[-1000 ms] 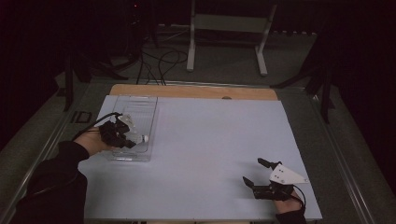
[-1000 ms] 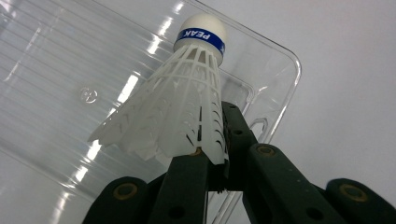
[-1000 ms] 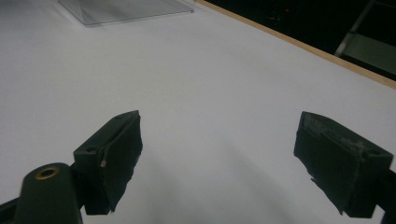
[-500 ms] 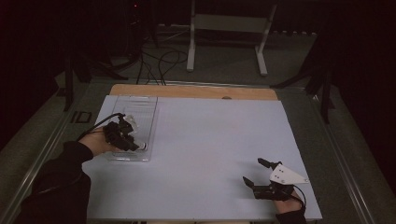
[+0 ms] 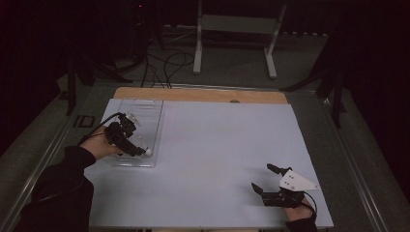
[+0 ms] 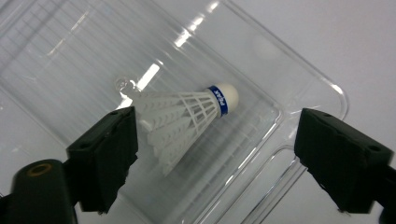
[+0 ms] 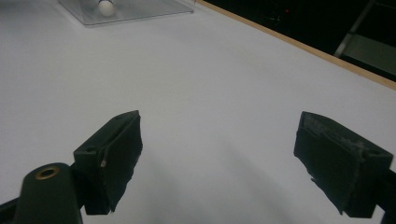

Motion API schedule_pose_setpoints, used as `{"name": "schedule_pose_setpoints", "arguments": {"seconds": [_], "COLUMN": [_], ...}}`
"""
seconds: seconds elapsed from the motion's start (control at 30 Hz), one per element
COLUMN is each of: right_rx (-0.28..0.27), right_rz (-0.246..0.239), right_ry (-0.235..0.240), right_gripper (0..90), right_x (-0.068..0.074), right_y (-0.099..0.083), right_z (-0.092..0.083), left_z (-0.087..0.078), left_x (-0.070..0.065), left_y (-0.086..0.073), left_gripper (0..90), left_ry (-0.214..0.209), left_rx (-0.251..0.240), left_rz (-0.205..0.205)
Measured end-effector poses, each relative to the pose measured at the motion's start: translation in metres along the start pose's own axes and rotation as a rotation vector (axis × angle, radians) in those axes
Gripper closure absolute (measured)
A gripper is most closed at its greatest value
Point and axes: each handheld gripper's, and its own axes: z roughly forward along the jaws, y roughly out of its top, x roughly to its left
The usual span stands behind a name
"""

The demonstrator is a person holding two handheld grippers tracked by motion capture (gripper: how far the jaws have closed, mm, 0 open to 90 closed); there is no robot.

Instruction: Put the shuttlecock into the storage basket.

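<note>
A white shuttlecock [image 6: 187, 116] with a blue band below its cork lies on its side in a clear plastic tray [image 6: 322, 88] at the table's left. My left gripper [image 6: 217, 140] hangs over it. Its jaws have just been opening and now stand wide on either side of the shuttlecock without touching it. In the high view the left gripper [image 5: 135, 138] is over the tray [image 5: 145, 104], with the shuttlecock's cork [image 5: 148, 152] at its near tip. My right gripper [image 5: 261, 177] rests open near the table's front right corner, with nothing between its fingers [image 7: 112, 149].
White paper [image 5: 217, 145] covers the table, and a wooden strip [image 5: 203, 94] runs along its far edge. A metal stand [image 5: 232, 43] and cables lie on the dark floor beyond. The right gripper view looks across bare paper to the tray [image 7: 135, 11] far off.
The left gripper's jaws have spread apart over the tray, letting go of the shuttlecock, which now lies in it. Neither hand has shifted.
</note>
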Motion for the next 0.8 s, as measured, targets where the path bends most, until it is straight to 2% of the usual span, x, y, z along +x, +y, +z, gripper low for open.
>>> {"name": "schedule_pose_setpoints", "arguments": {"seconds": [0.13,0.2,0.6,0.73,0.8], "right_rx": [0.002,0.000,0.001,0.000,0.002], "right_rz": [0.001,0.000,0.000,0.003,0.001], "right_ry": [0.000,0.000,0.003,0.002,0.002], "right_gripper": [15.0,14.9,14.9,15.0,14.9], "right_x": [0.0000,0.0000,0.0001,0.0004,0.0001], "right_y": [0.0000,0.0000,0.0000,0.0001,-0.0001], "right_z": [0.0001,0.0000,0.0000,-0.0001,0.0002], "left_z": [-0.0012,-0.0014,-0.0058,-0.0074,-0.0088], "left_x": [-0.0009,-0.0010,-0.0047,-0.0050,-0.0056], "left_y": [0.0018,0.0020,0.0042,0.0059,0.0076], "left_gripper": [4.6,1.0,0.2,0.2,0.2], "left_ry": [-0.009,-0.031,-0.033,-0.046,-0.038], "left_rx": [-0.001,-0.011,-0.056,-0.079,-0.085], "left_rz": [-0.002,-0.007,0.007,-0.005,-0.002]}}
